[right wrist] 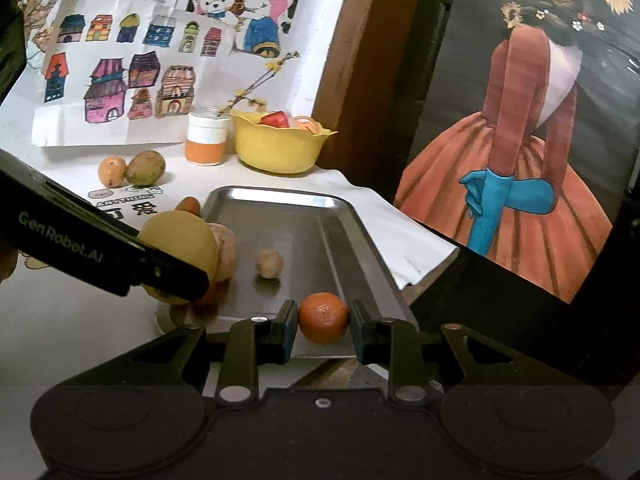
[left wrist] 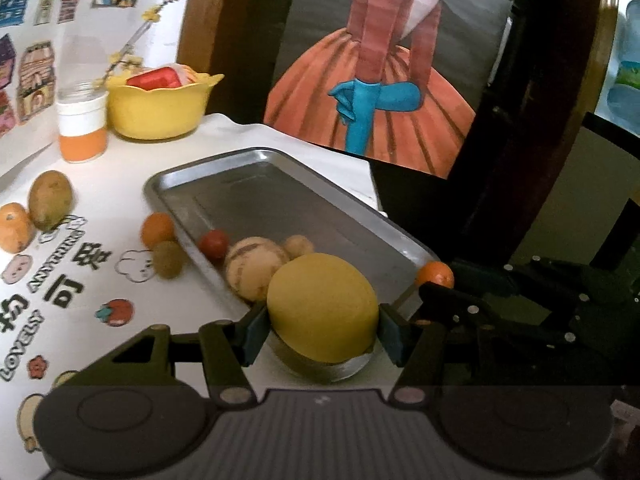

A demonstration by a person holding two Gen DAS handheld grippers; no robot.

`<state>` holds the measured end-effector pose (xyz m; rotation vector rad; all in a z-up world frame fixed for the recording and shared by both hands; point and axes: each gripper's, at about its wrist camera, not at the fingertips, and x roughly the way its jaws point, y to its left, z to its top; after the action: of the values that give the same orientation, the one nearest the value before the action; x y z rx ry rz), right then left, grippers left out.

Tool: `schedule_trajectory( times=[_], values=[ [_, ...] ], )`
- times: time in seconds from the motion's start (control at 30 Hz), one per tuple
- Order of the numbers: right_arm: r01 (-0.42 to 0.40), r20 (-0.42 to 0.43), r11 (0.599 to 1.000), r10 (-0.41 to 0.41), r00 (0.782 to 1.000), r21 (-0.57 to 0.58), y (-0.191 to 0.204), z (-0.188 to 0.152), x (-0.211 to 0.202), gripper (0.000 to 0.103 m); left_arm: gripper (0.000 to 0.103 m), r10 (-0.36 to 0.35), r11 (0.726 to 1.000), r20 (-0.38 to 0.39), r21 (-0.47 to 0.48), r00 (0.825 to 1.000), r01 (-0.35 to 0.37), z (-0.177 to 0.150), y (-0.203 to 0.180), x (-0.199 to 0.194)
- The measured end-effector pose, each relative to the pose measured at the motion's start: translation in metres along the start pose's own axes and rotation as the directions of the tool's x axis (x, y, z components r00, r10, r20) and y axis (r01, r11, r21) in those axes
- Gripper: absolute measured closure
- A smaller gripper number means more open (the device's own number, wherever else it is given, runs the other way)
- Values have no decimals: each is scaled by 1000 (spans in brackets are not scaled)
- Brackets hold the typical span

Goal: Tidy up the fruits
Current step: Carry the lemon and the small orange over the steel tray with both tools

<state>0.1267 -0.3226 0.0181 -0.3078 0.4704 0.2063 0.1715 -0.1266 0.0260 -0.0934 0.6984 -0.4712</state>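
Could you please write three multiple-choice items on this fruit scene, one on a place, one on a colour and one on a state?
1. Where is the small tan round fruit?
A. inside the metal tray
B. in the yellow bowl
C. beside the jar

2. What colour is the fruit between the right gripper's fingers?
A. green
B. orange
C. red

3. What is the left gripper doing?
A. hanging open and empty
B. shut on the yellow fruit
C. holding the jar

Answers: 1 A, it lies on the tray floor. 2 B, a small orange fruit. 3 B, both pads press its sides.
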Motion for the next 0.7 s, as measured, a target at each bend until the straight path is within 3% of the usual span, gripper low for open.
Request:
schedule_trajectory(
  times=[0.3, 0.7],
  values=[
    [16, -5, 1000, -16, 1000, 23, -16, -7, 6, 73, 41, -28, 1000, -34, 13, 999, 29, 1, -21, 21],
    [-4, -16, 999, 5, 1000, 42, -22, -11, 23, 73, 41, -8, 1000, -58, 6, 998, 9, 3, -23, 39]
  ],
)
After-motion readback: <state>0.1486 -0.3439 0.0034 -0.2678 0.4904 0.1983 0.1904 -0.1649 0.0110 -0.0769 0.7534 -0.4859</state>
